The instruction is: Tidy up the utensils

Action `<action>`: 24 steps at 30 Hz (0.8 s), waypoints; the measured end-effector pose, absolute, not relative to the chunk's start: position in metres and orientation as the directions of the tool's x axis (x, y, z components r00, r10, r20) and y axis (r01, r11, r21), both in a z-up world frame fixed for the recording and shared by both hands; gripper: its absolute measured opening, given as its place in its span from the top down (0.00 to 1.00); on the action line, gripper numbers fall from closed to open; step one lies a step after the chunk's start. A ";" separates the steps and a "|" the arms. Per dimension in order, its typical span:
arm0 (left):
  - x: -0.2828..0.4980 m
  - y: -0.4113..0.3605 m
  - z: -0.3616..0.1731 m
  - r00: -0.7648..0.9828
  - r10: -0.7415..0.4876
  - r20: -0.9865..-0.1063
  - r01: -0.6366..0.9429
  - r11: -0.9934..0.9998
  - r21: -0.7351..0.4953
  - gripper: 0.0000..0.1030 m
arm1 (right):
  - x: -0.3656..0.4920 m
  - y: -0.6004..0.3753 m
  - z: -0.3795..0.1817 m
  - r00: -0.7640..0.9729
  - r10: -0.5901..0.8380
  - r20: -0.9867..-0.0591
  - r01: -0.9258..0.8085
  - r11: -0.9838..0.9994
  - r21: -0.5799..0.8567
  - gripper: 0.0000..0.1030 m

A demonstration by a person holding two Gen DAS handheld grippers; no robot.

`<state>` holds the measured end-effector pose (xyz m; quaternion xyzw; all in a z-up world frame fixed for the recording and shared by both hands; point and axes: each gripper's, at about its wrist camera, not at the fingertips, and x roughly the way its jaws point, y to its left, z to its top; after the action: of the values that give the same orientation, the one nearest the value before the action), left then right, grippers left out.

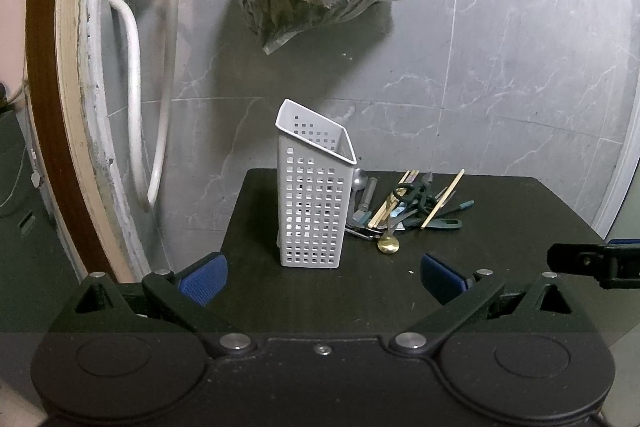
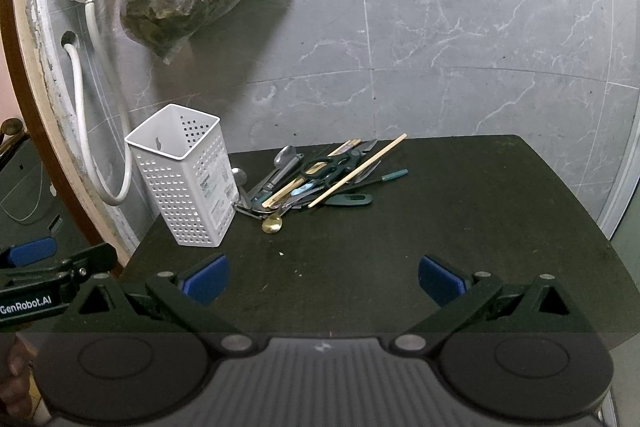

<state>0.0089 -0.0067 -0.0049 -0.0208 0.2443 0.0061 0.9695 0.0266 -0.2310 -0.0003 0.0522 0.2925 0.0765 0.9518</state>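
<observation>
Both the left gripper (image 1: 324, 277) and right gripper (image 2: 324, 277) hovered with jaws apart and empty, facing the upright white holder (image 2: 186, 177) beside the heaped utensils (image 2: 320, 177) on the counter (image 2: 440, 227), seemingly ready to begin sorting.

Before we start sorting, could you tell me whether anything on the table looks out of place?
Yes: the utensils lie in a tangled heap on the dark table, scissors and chopsticks crossing spoons, beside the white holder, which stands upright and appears empty. Nothing looks spilled or broken.
</observation>
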 end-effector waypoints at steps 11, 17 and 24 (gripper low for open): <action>0.011 -0.008 -0.005 0.877 0.006 -0.481 -0.026 0.999 -0.036 0.01 | 0.027 -0.232 -0.001 0.817 0.177 -0.549 -0.115 0.983 0.146 0.00; 0.015 -0.009 -0.006 0.873 0.011 -0.488 -0.033 0.999 -0.036 0.01 | 0.030 -0.233 -0.001 0.813 0.179 -0.553 -0.116 0.982 0.147 0.00; 0.023 -0.011 -0.008 0.867 0.015 -0.499 -0.036 0.999 -0.033 0.01 | 0.039 -0.236 -0.002 0.806 0.181 -0.563 -0.115 0.982 0.150 0.00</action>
<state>0.0232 -0.0113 -0.0077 -0.0208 0.2579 0.0132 0.9659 0.0386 -0.2357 -0.0025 0.0541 0.3014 0.0780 0.9488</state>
